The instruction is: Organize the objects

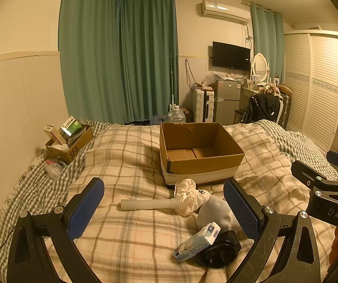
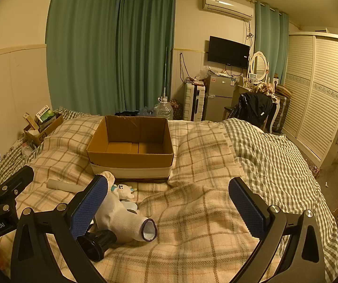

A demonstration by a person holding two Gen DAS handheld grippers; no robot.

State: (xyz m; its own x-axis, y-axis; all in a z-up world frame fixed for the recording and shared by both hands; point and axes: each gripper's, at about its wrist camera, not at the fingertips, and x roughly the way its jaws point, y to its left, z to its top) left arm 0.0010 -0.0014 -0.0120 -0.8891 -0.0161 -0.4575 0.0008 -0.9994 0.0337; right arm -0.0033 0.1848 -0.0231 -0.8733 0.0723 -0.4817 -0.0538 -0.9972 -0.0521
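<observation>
An open, empty cardboard box stands on the plaid bed; it also shows in the right wrist view. In front of it lie a white tube, a cream scrunchie, a small white plush toy, a white sock, a tissue pack and a black round object. My left gripper is open, low over these items. My right gripper is open to their right, over bare blanket, and also shows in the left wrist view.
A small carton of boxes and a plastic bottle sit by the left wall. A green checked cover lies on the bed's right side. Fridge, chair and wardrobe stand beyond the bed.
</observation>
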